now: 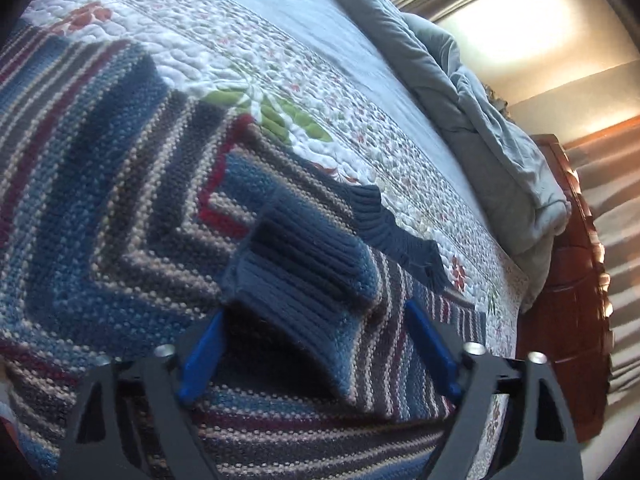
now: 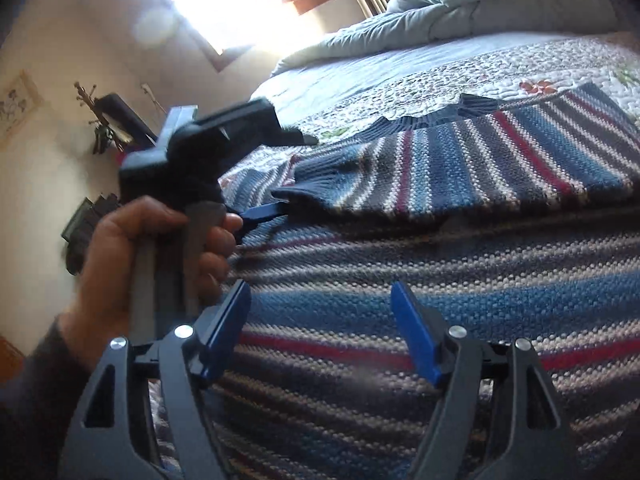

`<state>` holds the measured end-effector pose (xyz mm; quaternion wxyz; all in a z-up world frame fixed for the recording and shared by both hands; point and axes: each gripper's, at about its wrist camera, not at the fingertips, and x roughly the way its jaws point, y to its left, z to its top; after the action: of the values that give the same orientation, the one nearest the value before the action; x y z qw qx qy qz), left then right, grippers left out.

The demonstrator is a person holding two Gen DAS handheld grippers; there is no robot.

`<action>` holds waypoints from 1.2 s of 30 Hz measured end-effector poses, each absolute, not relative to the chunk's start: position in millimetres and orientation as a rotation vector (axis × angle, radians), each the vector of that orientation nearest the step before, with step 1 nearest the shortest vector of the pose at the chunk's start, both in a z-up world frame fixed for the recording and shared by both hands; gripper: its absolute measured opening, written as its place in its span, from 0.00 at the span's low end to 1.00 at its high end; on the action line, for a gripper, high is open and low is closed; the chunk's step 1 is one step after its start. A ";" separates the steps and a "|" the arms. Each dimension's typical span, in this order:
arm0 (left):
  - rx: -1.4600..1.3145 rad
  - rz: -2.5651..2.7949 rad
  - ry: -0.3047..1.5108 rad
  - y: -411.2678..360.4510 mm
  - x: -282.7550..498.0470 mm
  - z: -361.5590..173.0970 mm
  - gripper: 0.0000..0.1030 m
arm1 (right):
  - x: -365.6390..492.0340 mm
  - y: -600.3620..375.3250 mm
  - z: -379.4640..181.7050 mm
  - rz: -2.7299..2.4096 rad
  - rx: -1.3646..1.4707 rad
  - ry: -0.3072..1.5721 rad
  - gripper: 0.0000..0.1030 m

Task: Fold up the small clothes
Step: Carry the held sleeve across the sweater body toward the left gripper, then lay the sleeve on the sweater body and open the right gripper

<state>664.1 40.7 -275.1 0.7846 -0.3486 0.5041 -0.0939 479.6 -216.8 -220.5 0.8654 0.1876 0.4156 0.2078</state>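
Left wrist view first: the striped sweater (image 1: 100,184) fills the left and centre of the frame, spread flat on the floral quilt (image 1: 280,52) so it can be folded. One sleeve is laid across the body, its ribbed blue cuff (image 1: 304,264) sitting at lower centre. The left gripper (image 1: 316,344) has its blue fingers spread wide either side of that cuff, gripping nothing, probably just letting go or lining up a grab. A rumpled grey duvet (image 1: 500,152) is bunched along the right, pushed clear.

Now the right wrist view: the right gripper (image 2: 320,332) hovers at the bottom over the sweater's body, jaws apart and empty. At left, the person's hand (image 2: 160,248) holds the left gripper's handle, its blue tip touching the cuff at centre left. The sweater's ribbed hem (image 2: 420,120) lies toward the upper right.
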 end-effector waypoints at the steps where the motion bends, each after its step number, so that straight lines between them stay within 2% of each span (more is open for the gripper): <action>1: -0.747 -0.199 1.086 39.9 664.8 -276.2 0.48 | 478.1 -219.8 -220.0 0.437 0.400 0.873 0.71; 2: -0.746 -0.196 1.081 43.5 664.0 -277.1 0.41 | 475.3 -223.3 -219.2 0.437 0.403 0.873 0.71; 3: -0.735 -0.186 1.073 43.9 663.4 -276.9 0.21 | 475.7 -225.0 -218.6 0.436 0.408 0.871 0.71; 4: -0.719 -0.171 1.064 44.2 662.0 -275.5 0.10 | 476.2 -226.7 -218.5 0.434 0.414 0.870 0.71; 16: -0.617 -0.214 0.938 57.0 649.5 -226.2 0.08 | 483.0 -233.8 -227.6 0.426 0.464 0.897 0.72; 27: -0.656 -0.146 1.082 81.8 645.9 -286.0 0.08 | 488.4 -230.9 -232.1 0.426 0.462 0.913 0.72; 28: -0.643 -0.154 1.099 80.2 646.2 -288.3 0.10 | 488.1 -231.4 -232.3 0.425 0.464 0.913 0.72; 30: -0.602 -0.157 1.109 78.7 644.4 -282.7 0.18 | 488.3 -231.7 -232.2 0.424 0.464 0.915 0.72; 31: -0.580 -0.147 1.101 78.8 642.2 -276.3 0.38 | 488.6 -232.0 -232.0 0.425 0.465 0.915 0.72; 32: -0.549 -0.114 1.066 81.1 634.9 -262.1 0.52 | 488.6 -232.2 -231.5 0.427 0.466 0.913 0.72; 33: -0.537 -0.089 1.029 82.9 629.3 -252.2 0.76 | 488.5 -232.5 -230.9 0.427 0.468 0.911 0.72; 34: -0.525 -0.064 0.976 84.9 622.3 -239.6 0.81 | 487.9 -232.8 -230.9 0.427 0.469 0.910 0.72; 36: -0.509 -0.079 0.893 81.6 613.3 -216.1 0.81 | 487.8 -233.0 -231.4 0.429 0.474 0.913 0.72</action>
<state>613.3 81.6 -216.1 0.8701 -0.2433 0.4269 -0.0376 487.8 -233.0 -231.4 0.8488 0.2248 0.4331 0.2035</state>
